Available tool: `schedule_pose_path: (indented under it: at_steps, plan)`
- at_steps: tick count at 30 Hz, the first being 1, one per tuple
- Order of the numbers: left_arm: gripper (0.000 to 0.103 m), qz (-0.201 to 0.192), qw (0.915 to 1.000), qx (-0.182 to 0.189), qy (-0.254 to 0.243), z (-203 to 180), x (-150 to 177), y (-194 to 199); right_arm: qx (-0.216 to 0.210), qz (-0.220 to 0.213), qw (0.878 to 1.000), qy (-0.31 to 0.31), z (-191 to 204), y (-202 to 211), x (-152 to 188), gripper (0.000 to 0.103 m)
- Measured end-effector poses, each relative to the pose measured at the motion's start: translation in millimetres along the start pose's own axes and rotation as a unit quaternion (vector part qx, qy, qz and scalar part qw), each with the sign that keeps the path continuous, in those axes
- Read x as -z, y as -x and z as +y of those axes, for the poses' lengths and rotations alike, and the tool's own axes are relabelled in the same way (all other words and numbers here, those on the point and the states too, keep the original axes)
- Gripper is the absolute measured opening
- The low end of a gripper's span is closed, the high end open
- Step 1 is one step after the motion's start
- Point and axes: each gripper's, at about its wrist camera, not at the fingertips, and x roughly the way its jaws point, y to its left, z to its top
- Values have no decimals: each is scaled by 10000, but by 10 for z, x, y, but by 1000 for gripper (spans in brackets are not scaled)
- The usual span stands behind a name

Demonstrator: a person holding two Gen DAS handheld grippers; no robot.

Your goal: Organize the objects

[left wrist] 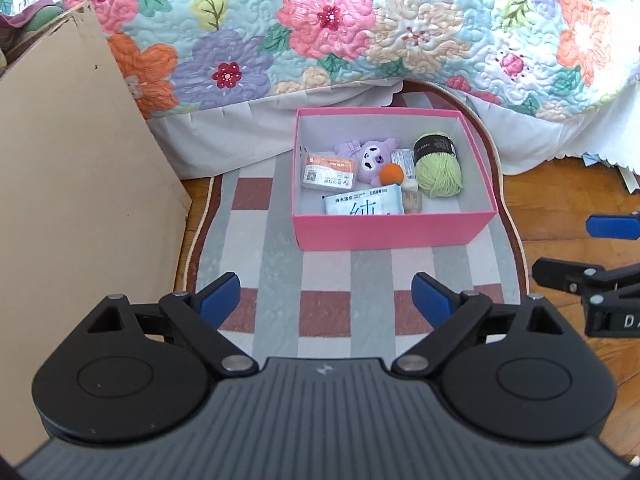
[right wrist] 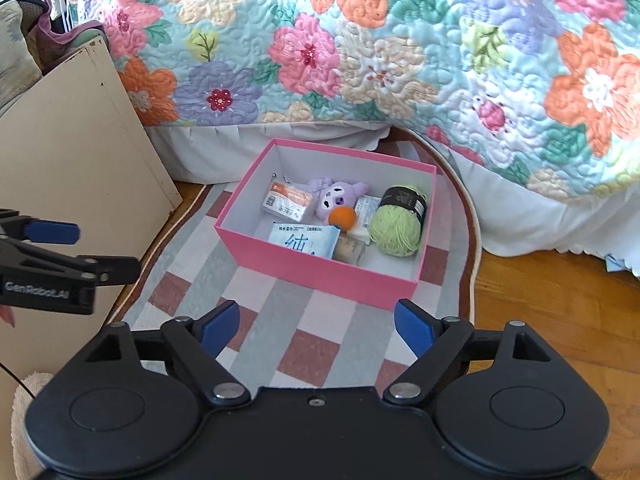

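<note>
Hovering over a filled box

Ahead of both grippers, a pink cardboard box (left wrist: 384,232) sits on a checked rug (left wrist: 328,304) beside the bed, long axis crosswise. Left gripper (left wrist: 326,296) faces it squarely; right gripper (right wrist: 318,326) likewise. Both sets of fingers are wide and empty.

Box (left wrist: 384,232) on a rug (left wrist: 280,272) before the bed (left wrist: 360,40), with goods inside.

In the box, the yarn (left wrist: 438,166) lies at the right, the plush (left wrist: 372,158) at the back middle, and the card packet (left wrist: 328,170) at the left. The ball (left wrist: 391,175) sits just before the plush, touching it. The wipes pack (left wrist: 362,204) lies at the front wall, with a small bottle (left wrist: 413,201) to its right. A board (left wrist: 80,184) leans left of the rug. The left gripper (left wrist: 326,300) and right gripper (right wrist: 316,322) hover side by side on the near side of the box, above the rug.
</note>
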Motion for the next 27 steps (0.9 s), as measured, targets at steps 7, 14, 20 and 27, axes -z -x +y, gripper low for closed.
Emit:
schedule_pose_path:
  at_steps: [7, 14, 20, 27]
  plan:
    - [97, 16, 9997, -22, -228, -88, 161, 112, 281, 136, 9994, -148, 20, 77, 179, 93]
    - [99, 123, 9995, -98, -277, -158, 312, 112, 141, 360, 9985, -385, -13, 42, 341, 93]
    - [99, 299, 9992, -71, -258, -187, 409, 73, 239, 443, 9980, -388, 8, 13, 411, 93]
    - [99, 477, 9988, 34, 85, -114, 456, -9, 499, 482, 9967, -411, 3, -29, 442, 93]
